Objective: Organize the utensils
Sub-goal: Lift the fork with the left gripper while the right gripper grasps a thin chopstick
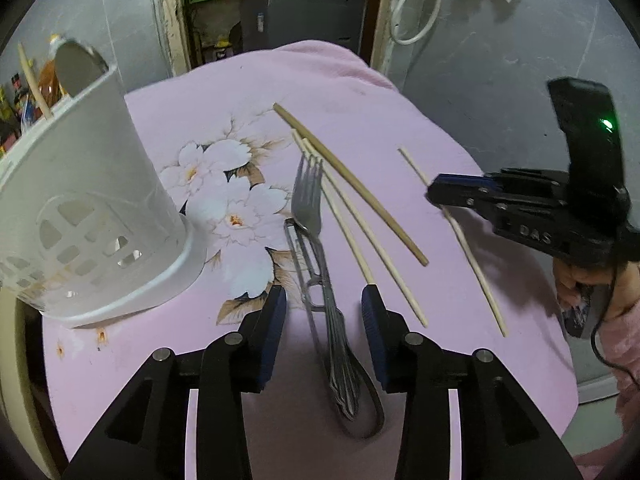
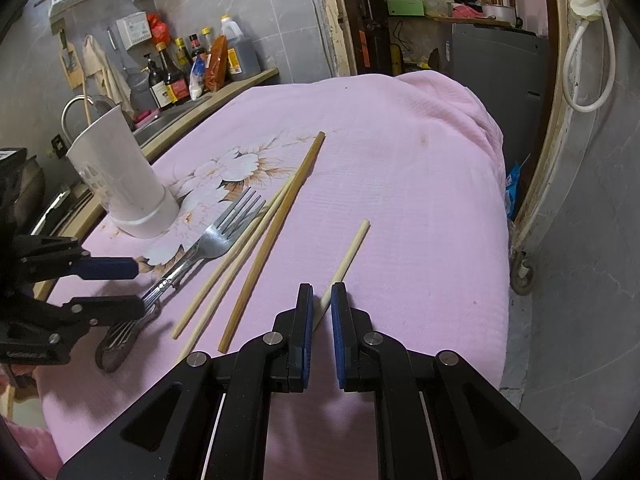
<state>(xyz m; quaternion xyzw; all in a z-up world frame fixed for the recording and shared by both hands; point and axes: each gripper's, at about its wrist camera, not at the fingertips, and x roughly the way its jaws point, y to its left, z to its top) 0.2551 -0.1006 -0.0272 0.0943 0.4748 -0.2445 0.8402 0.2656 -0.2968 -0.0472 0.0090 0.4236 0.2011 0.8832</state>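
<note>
pink cloth [image 2: 400, 184] right half bare | fork [image 1: 310, 200] mid | holder [image 1: 92, 208] left edge

"DAS" on right gripper [image 1: 434, 194] body

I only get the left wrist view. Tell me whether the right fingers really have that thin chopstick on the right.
Observer: They do. In the right wrist view the right gripper has its fingers shut on the pale chopstick, close to its near end.
Operator: Check the white holder next. It looks tipped from here.
Observer: It is upright. The holder stands on its base on the pink cloth.
Operator: Say what is behind it.
Observer: A counter with a row of sauce bottles against the tiled wall.
</note>
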